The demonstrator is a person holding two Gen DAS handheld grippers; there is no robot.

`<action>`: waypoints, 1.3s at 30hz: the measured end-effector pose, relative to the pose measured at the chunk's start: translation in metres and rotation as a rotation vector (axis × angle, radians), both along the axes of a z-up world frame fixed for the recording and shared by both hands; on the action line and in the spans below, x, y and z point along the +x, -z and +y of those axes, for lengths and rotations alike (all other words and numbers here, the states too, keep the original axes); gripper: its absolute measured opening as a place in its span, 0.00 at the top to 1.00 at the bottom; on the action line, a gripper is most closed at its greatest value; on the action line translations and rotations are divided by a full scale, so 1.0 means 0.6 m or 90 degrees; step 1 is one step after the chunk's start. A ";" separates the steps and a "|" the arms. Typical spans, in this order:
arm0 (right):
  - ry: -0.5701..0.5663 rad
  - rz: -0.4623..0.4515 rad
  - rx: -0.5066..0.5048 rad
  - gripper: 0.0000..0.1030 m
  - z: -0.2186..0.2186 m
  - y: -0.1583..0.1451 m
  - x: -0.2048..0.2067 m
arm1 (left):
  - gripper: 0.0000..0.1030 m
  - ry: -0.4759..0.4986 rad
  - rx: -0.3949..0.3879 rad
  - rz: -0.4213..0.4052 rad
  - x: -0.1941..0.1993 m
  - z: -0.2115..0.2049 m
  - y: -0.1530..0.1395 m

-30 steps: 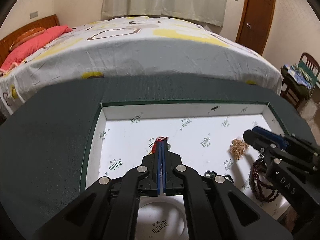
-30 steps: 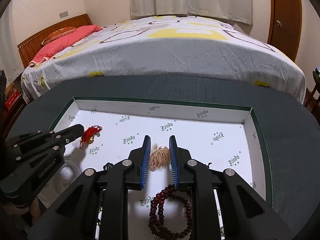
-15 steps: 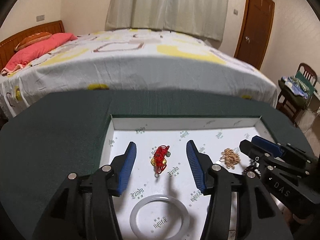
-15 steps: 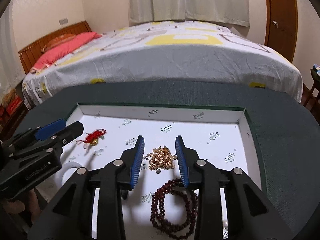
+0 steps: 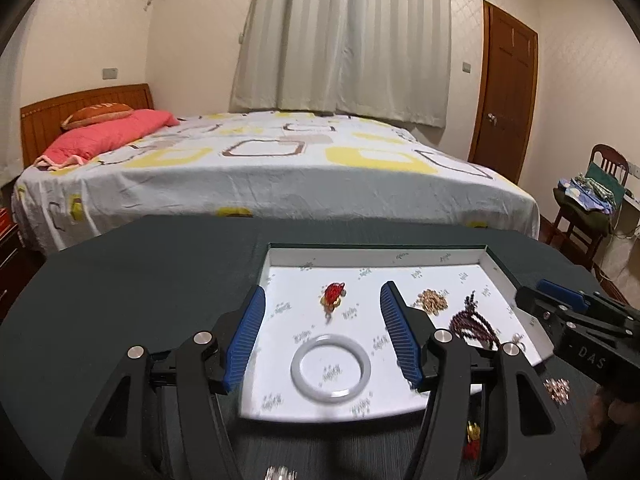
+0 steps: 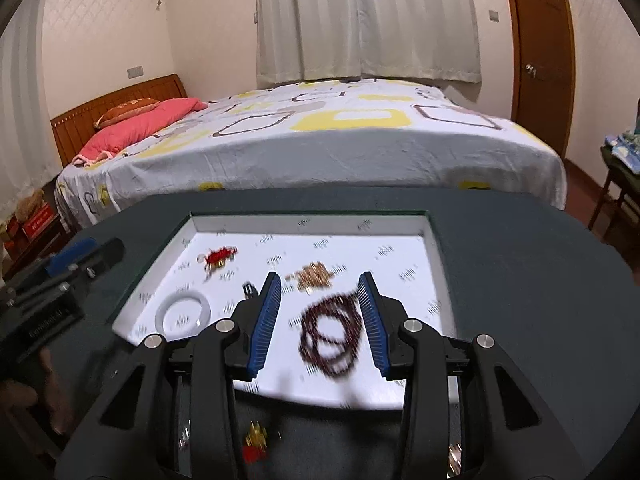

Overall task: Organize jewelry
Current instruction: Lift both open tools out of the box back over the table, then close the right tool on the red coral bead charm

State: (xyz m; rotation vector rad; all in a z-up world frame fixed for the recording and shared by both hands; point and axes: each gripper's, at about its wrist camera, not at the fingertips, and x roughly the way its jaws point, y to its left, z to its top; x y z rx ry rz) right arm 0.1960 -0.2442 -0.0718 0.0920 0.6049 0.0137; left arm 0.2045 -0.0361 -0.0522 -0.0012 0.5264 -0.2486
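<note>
A white tray [image 5: 376, 256] lies on the dark table. On its floor are a red knot charm [image 5: 333, 295], a white bangle [image 5: 330, 368], a gold chain pile [image 5: 431, 300] and a dark red bead bracelet [image 5: 474, 324]. My left gripper [image 5: 323, 288] hovers over the tray's near edge, its jaws opening, with nothing between the pads. In the right wrist view my right gripper [image 6: 320, 276] hangs above the bead bracelet [image 6: 330, 336] and short of the gold chain [image 6: 314, 276], its jaws opening too and holding nothing. Each gripper shows at the edge of the other's view.
Small pieces lie on the table [image 5: 140, 280] in front of the tray: a pinkish brooch [image 5: 557, 388] and a red and gold piece [image 5: 472, 438]. A bed [image 5: 280, 172] stands beyond the table and a chair [image 5: 588, 200] at the right. A hand [image 6: 24, 392] holds the left gripper.
The left gripper let go of the red charm and the right let go of the gold chain. Both opened and drew back and up from the tray.
</note>
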 end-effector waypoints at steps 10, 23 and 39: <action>0.011 0.016 -0.004 0.62 0.006 0.025 -0.088 | 0.39 -0.010 0.037 0.028 -0.076 0.021 0.034; -0.030 0.066 0.001 0.62 0.056 0.072 -0.099 | 0.39 -0.041 0.039 0.071 -0.104 0.069 0.062; -0.060 0.167 -0.014 0.65 0.091 0.121 -0.064 | 0.39 -0.047 0.052 0.125 -0.087 0.080 0.107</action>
